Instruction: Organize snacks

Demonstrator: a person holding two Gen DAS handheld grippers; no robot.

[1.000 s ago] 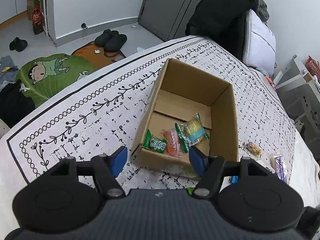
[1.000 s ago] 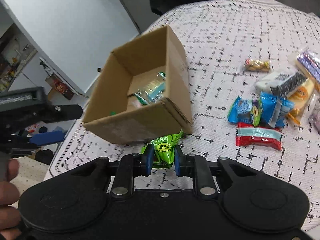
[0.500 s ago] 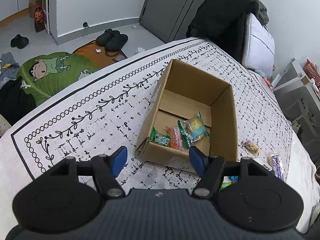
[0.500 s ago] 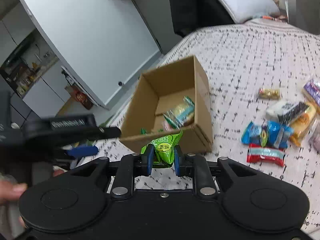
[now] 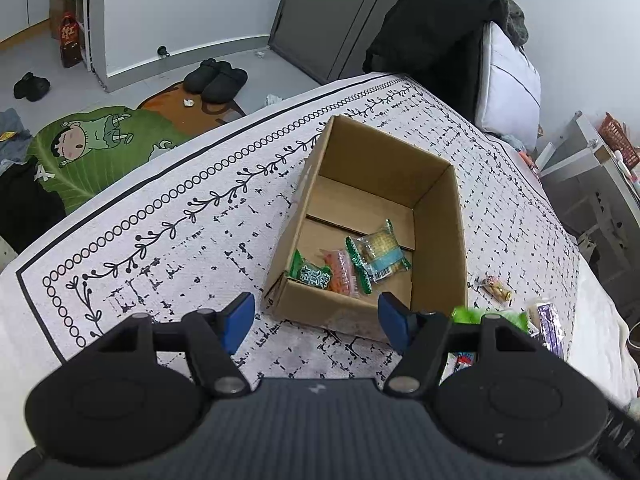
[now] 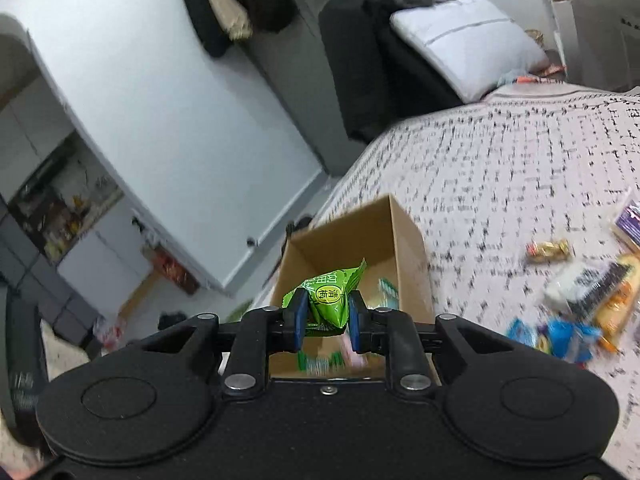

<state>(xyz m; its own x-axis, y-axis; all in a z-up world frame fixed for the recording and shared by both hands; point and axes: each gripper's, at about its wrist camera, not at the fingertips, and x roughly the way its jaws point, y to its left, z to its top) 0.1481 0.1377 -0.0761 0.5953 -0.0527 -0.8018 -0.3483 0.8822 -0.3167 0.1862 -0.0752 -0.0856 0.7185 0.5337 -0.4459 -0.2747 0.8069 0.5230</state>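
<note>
right tool (image 6: 324, 316): jaws just eased wider, pads still grasping green snack packet (image 6: 330, 300) above cardboard box (image 6: 408, 264) | left tool (image 5: 316, 316): released, empty, near box's front | box: on bed (image 5: 180, 216), holds three snacks

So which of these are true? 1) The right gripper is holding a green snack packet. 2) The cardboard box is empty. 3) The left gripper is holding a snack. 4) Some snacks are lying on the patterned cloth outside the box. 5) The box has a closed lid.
1) True: the right gripper is shut on the green snack packet.
2) False: the cardboard box already holds several wrapped snacks.
3) False: the left gripper is open with nothing between its fingers.
4) True: loose snacks lie on the patterned cloth beside the box.
5) False: the box is open at the top.
</note>
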